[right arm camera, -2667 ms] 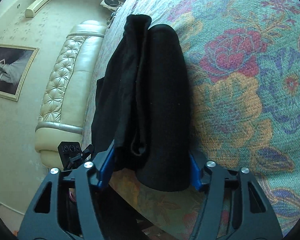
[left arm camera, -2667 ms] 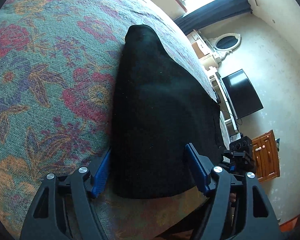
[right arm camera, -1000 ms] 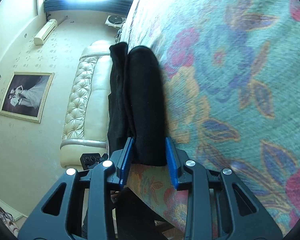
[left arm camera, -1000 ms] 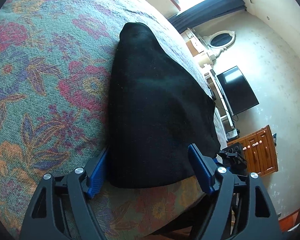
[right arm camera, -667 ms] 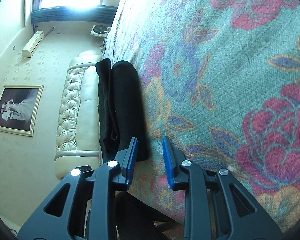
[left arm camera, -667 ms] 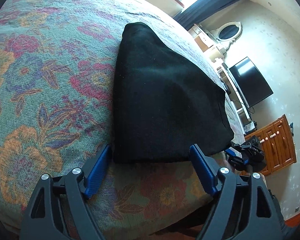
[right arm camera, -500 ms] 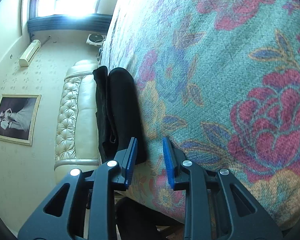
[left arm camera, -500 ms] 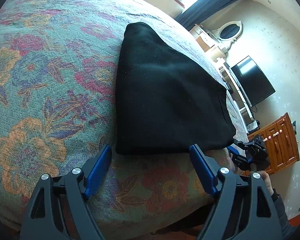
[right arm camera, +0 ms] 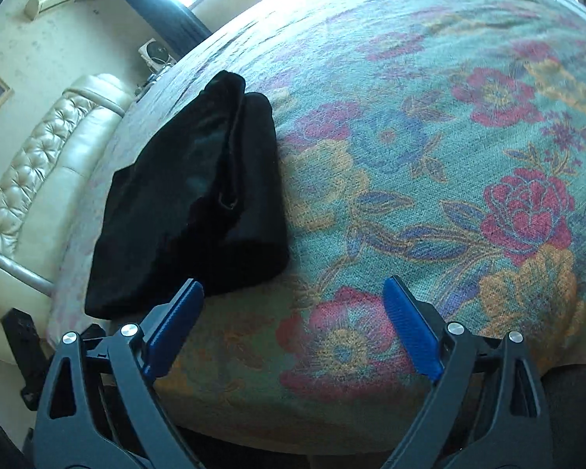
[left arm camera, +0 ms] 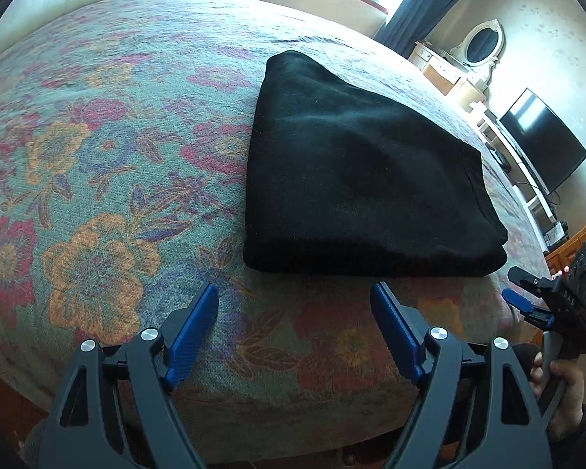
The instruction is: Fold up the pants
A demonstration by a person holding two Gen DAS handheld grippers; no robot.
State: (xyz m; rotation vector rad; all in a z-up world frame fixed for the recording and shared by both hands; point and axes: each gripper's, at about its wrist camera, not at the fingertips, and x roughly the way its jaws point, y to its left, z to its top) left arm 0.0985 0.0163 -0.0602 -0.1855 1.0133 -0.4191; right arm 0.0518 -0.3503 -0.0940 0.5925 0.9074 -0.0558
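Left gripper [left arm camera: 295, 314] at lower centre of its view, jaws spread wide and empty, hovering short of the near edge of the pants [left arm camera: 355, 179]; right gripper [right arm camera: 293, 312] at lower centre of its own view, likewise agape and holding nothing, jaws just swung apart, blue left pad overlapping the bundle's near corner in the picture but not pinching it. Pants [right arm camera: 199, 195] folded into a compact black block on the floral bedspread [left arm camera: 97, 156], centre right in the left view, centre left in the right view, with a loose layered edge showing along the top seam. Seems the fold is done, so the step in hand looks like letting go and backing off: best done by lifting straight away from the cloth with jaws kept wide, so no pad snags a layer and drags the stack open; worth a check that the layered edge lies flush, and if not, a light press or tuck rather than a fresh grab. Against the earlier frames: right jaws formerly closed narrow around the bundle's end, now wide and clear of it; left jaws formerly straddling the bundle's near end, now pulled back with bedspread showing between pads and cloth; bundle itself flatter and squarer, resting unheld.
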